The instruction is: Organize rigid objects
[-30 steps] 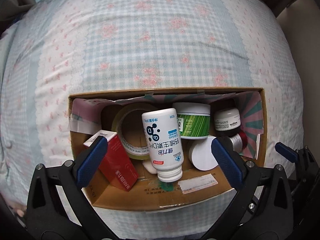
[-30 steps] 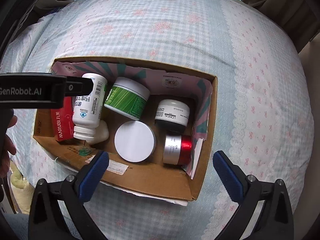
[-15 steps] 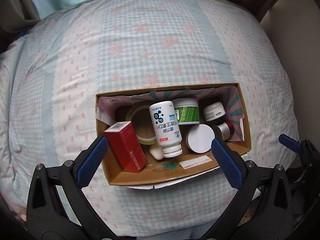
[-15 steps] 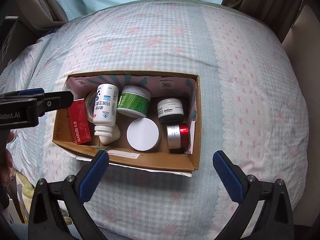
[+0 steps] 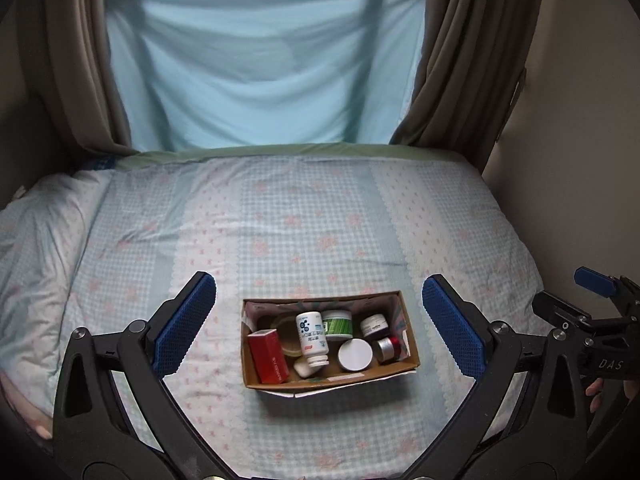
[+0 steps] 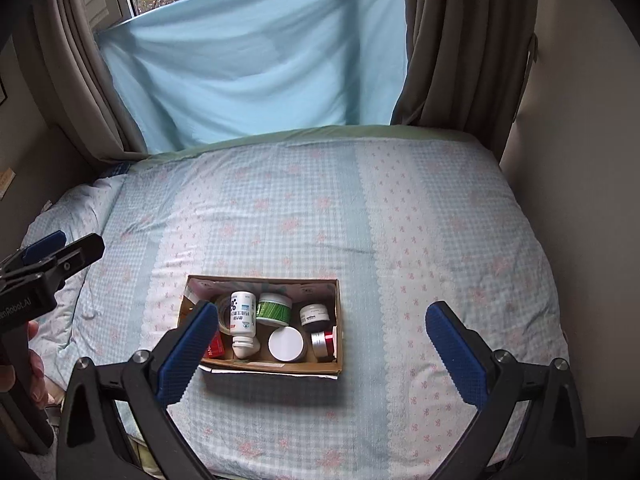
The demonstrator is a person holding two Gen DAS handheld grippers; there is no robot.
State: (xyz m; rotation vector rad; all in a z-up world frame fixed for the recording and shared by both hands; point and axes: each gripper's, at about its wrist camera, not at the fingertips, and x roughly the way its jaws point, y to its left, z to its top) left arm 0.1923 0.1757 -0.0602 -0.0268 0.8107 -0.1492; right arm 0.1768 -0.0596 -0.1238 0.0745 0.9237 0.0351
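Note:
A cardboard box (image 5: pixel 360 378) (image 6: pixel 280 369) sits on the bed near its front edge. Inside lie a red carton (image 5: pixel 268 356), a white pill bottle (image 5: pixel 311 336) (image 6: pixel 243 316), a tape roll (image 5: pixel 289 334), a green-labelled jar (image 5: pixel 338 324) (image 6: pixel 274 310), a white-lidded jar (image 5: pixel 355 355) (image 6: pixel 286 343), a small dark jar (image 5: pixel 374 325) (image 6: pixel 314 315) and a silver-and-red jar (image 5: pixel 387 350) (image 6: pixel 323 342). My left gripper (image 5: pixel 319 334) is open and empty, high above the box. My right gripper (image 6: pixel 322 350) is open and empty, also well above it.
The bed (image 5: pixel 320 232) has a blue checked cover with pink flowers. A light blue sheet (image 5: pixel 260 72) hangs over the window between brown curtains (image 5: pixel 460 60). A wall (image 5: pixel 580 120) runs along the right. The other gripper shows at each view's edge (image 5: pixel 596 320) (image 6: pixel 44 264).
Both grippers have pulled far up and back from the box, so it looks much smaller and the whole bed and window have come into view. Both stay open.

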